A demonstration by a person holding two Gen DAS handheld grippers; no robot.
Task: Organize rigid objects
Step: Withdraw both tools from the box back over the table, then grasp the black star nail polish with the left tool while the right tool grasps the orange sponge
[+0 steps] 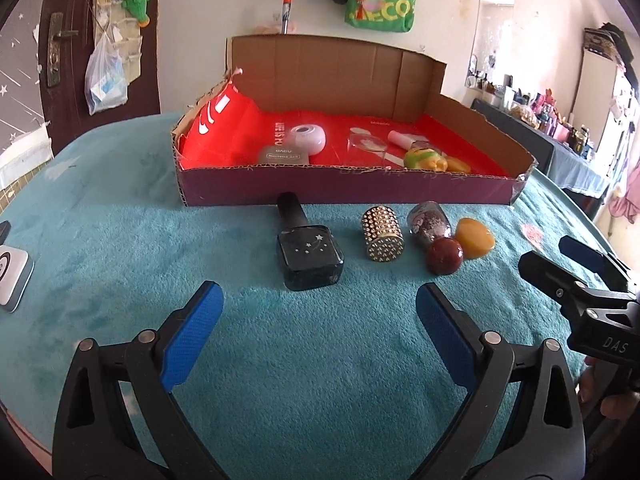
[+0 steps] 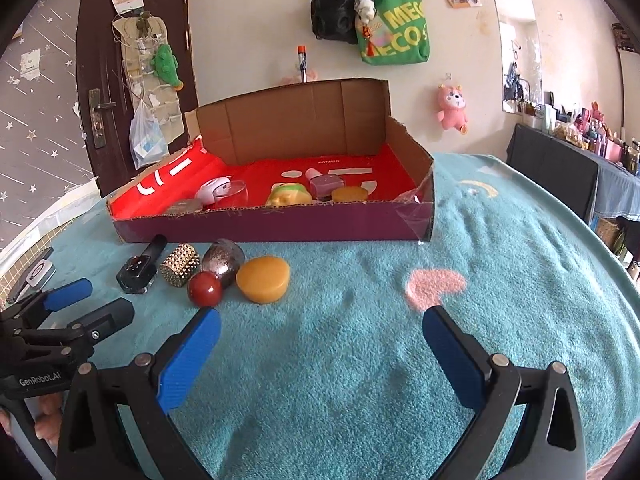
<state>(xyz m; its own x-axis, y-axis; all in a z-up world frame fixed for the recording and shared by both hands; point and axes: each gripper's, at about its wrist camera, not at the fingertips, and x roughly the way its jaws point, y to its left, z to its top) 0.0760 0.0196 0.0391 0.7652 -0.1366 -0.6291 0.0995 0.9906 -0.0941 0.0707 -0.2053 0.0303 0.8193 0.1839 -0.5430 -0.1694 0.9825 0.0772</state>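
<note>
A row of loose objects lies on the teal blanket in front of a cardboard box lined in red: a black square bottle, a gold studded cylinder, a dark glittery egg, a red ball and an amber disc. My left gripper is open and empty just short of the black bottle. My right gripper is open and empty, right of the row.
The box holds a white round item, a grey tin, a clear dish, a yellow-green toy and a small bottle. A white device lies at the blanket's left edge. A cluttered shelf stands at right.
</note>
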